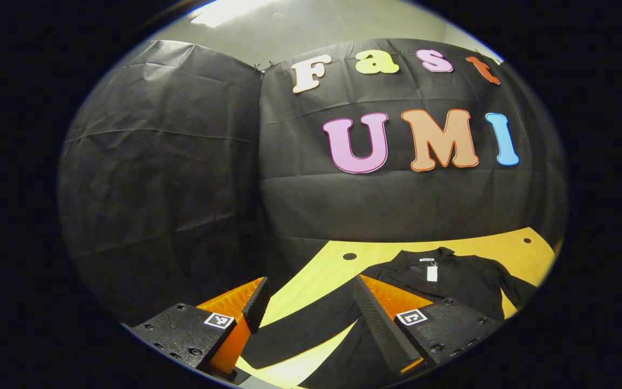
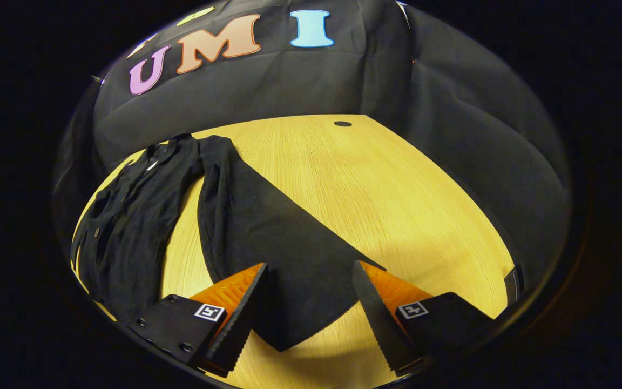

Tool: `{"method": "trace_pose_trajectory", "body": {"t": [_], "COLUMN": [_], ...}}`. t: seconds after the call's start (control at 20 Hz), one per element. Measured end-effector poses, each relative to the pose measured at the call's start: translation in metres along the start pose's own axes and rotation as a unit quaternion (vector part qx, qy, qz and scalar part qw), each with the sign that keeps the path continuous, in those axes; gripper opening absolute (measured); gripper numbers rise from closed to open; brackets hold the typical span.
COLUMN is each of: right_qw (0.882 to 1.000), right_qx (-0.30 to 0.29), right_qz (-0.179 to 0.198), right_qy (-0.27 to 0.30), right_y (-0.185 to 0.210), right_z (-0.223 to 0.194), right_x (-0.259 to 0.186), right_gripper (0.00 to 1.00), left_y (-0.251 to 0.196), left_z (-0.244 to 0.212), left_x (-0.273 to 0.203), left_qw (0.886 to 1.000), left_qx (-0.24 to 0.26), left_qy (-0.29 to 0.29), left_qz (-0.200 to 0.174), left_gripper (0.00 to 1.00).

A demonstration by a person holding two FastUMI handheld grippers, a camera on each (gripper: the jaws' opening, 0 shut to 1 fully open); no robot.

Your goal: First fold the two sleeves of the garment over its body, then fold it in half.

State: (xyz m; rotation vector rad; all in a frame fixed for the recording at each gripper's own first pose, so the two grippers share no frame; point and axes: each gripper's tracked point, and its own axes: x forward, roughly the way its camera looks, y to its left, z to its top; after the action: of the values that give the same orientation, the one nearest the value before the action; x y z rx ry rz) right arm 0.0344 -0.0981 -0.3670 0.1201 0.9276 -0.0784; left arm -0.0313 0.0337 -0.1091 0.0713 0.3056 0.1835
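I hold both the right gripper [image 2: 308,294] and left gripper [image 1: 311,310] open over the garment's [image 2: 143,205] outspread sleeves, ready to pinch.

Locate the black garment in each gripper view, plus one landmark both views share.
Left gripper view: the black garment lies low and right of centre on the wooden table, collar toward the booth wall, one sleeve running out between the open fingers.
Right gripper view: its body lies at left, the other sleeve stretching toward bottom centre between the open fingers.
Shared landmark: the garment's collar.
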Motion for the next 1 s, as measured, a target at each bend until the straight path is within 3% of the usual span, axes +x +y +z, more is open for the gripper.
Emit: {"method": "trace_pose_trajectory", "body": {"t": [0.1,0.2,0.35,0.4,0.5,0.75,0.8,1.0], "right_qw": [1.0,1.0,1.0,1.0,1.0,1.0,1.0,0.999], "right_qx": [-0.003,-0.006,-0.011,-0.011,-0.009,-0.019,-0.02,-0.035], "right_qz": [0.006,0.013,0.022,0.025,0.02,0.003,0.002,0.002], "right_qy": [0.003,0.003,0.003,0.004,0.008,0.019,0.014,-0.029], "right_y": [0.006,0.019,0.027,0.032,0.036,0.037,0.038,0.06], "right_z": [0.006,0.018,0.008,0.009,0.007,0.019,0.029,0.104], "right_x": [0.001,-0.01,-0.005,-0.006,-0.006,-0.009,-0.011,-0.002], "right_gripper": [0.97,0.75,0.53,0.39,0.19,0.1,0.06,0.06], "left_y": [-0.003,-0.006,-0.011,-0.011,-0.013,-0.007,-0.004,0.005], "left_z": [0.0,0.002,0.004,0.003,0.002,0.003,0.004,-0.004], "left_x": [0.0,0.002,0.004,0.005,0.007,0.011,0.012,0.019], "left_qw": [1.0,1.0,1.0,1.0,1.0,0.999,1.0,1.0], "left_qx": [-0.002,-0.004,-0.005,-0.005,-0.005,-0.003,0.001,0.002], "left_qy": [-0.001,-0.006,-0.01,-0.009,-0.007,-0.007,-0.007,0.002], "left_qz": [-0.005,-0.01,-0.019,-0.022,-0.026,-0.032,-0.03,-0.028], "left_gripper": [0.93,0.93,0.98,0.98,0.98,0.98,0.98,0.98]}}
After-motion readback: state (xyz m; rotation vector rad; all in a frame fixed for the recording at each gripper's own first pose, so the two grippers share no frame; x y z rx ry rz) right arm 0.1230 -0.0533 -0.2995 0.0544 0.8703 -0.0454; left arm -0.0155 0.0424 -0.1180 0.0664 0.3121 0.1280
